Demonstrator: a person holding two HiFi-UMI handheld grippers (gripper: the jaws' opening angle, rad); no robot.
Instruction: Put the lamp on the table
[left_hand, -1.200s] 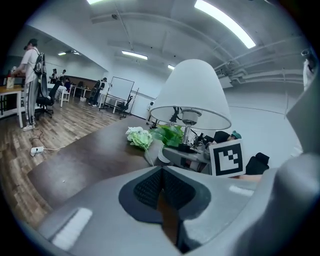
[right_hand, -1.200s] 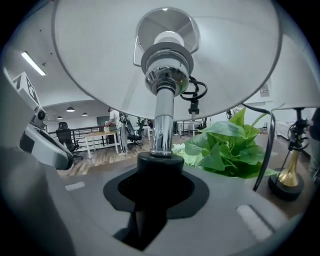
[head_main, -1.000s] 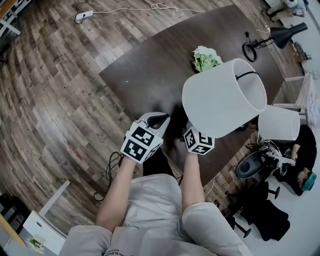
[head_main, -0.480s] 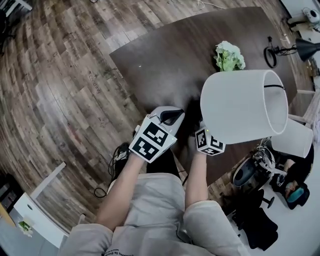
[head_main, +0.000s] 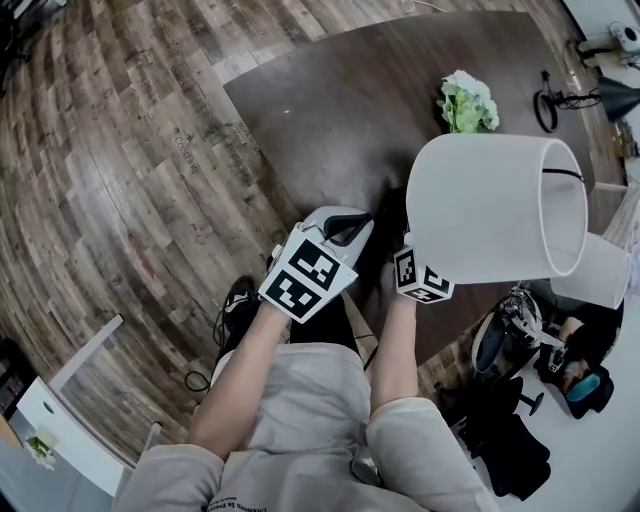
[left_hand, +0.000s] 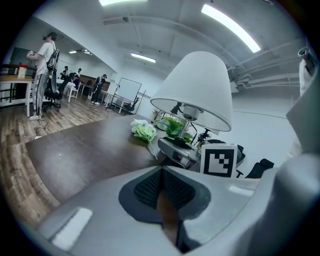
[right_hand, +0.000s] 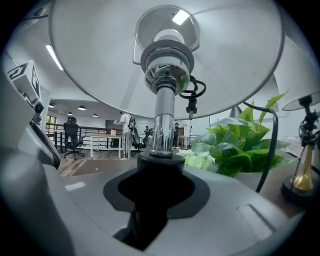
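Dark table (head_main: 320, 110), right claw (right_hand: 159, 172) gripping lamp (head_main: 480, 210) by stem, left claw (left_hand: 161, 187) closed.

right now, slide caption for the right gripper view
Right gripper shut on the lamp, white shade overhead.

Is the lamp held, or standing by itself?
Held. The right gripper has its jaws clamped on the lamp, round its black lower stem.

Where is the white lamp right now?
The lamp is at the right of the head view, held by the right tool over the dark table's near edge, near the white flowers.
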